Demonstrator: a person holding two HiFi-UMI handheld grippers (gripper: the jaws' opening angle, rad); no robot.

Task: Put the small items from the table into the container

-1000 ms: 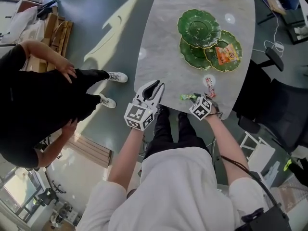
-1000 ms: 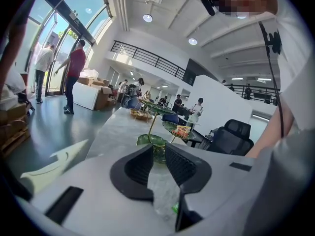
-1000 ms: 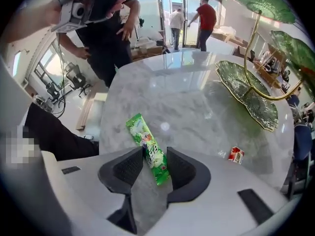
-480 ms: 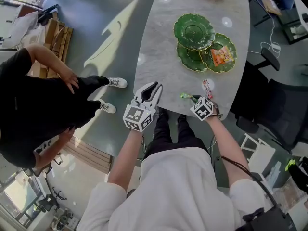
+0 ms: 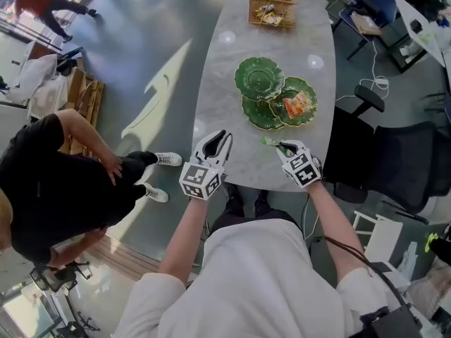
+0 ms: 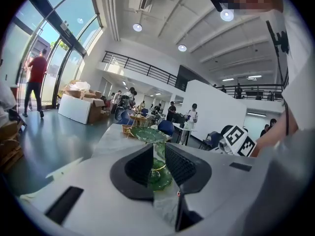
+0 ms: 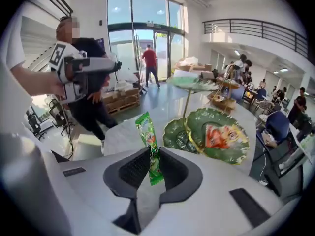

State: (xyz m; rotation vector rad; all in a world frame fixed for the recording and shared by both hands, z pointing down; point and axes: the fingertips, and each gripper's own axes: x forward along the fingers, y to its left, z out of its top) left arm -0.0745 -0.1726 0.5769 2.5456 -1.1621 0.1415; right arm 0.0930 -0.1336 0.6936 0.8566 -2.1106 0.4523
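My right gripper (image 5: 282, 146) is shut on a green snack packet (image 5: 268, 141) and holds it above the near end of the marble table (image 5: 225, 69). In the right gripper view the green snack packet (image 7: 149, 144) stands upright between the pads. Just beyond it are three green leaf-shaped plates; the right one (image 5: 310, 90) carries an orange packet (image 5: 296, 104). A wooden container (image 5: 271, 11) with snacks sits at the table's far end. My left gripper (image 5: 223, 138) hovers over the near left edge, jaws together with nothing between them.
A person in black (image 5: 63, 182) stands on the floor left of the table. A black chair (image 5: 394, 167) is at the right. In the right gripper view one green plate (image 7: 194, 84) stands raised on a stem above the others.
Both grippers have risen. The right one has lifted the green packet off the table. The far end of the table with the wooden container has come into view.
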